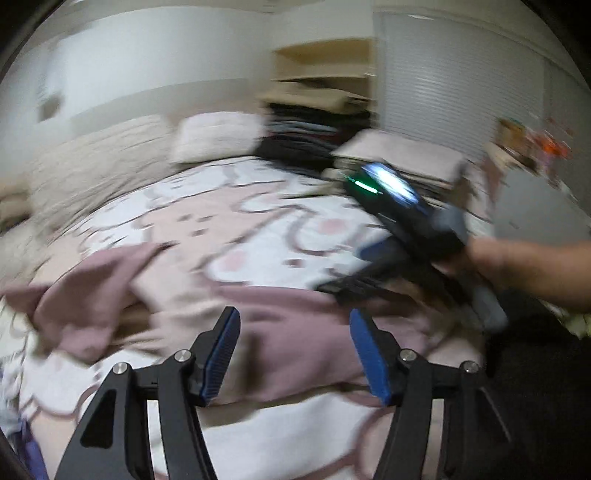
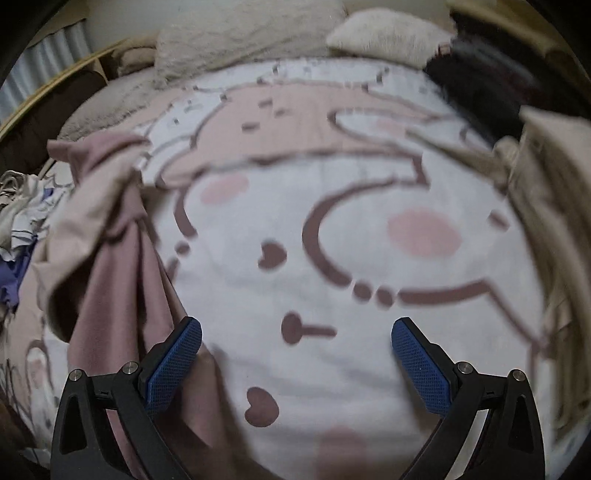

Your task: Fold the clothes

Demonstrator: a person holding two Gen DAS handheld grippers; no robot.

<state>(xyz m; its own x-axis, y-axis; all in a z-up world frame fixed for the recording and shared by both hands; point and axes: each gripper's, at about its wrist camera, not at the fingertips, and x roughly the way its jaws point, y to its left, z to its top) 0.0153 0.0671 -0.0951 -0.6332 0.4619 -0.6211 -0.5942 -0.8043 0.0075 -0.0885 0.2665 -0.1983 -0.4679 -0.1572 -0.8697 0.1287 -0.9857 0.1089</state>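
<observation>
Both grippers spread, holding nothing, above the bed.

The left gripper hovers over the mauve garment, crumpled, long axis 3 to 9 o'clock; the right gripper faces the blanket, garment at 9; pillow at 12.

The widest free stretch is the flat white-and-pink patterned bedspread in the middle of the bed — in the right wrist view it lies bare between the spread fingers and beyond. To its left, the mauve garment rises in bunched folds beside a heap of pale and purple clothes. On the right edge, beige fabric crowds in. Pillows and a dark stack of clothes close off the far end. In the left wrist view the right gripper and hand hang over the mauve garment's right part — the blur hides whether they touch it.
</observation>
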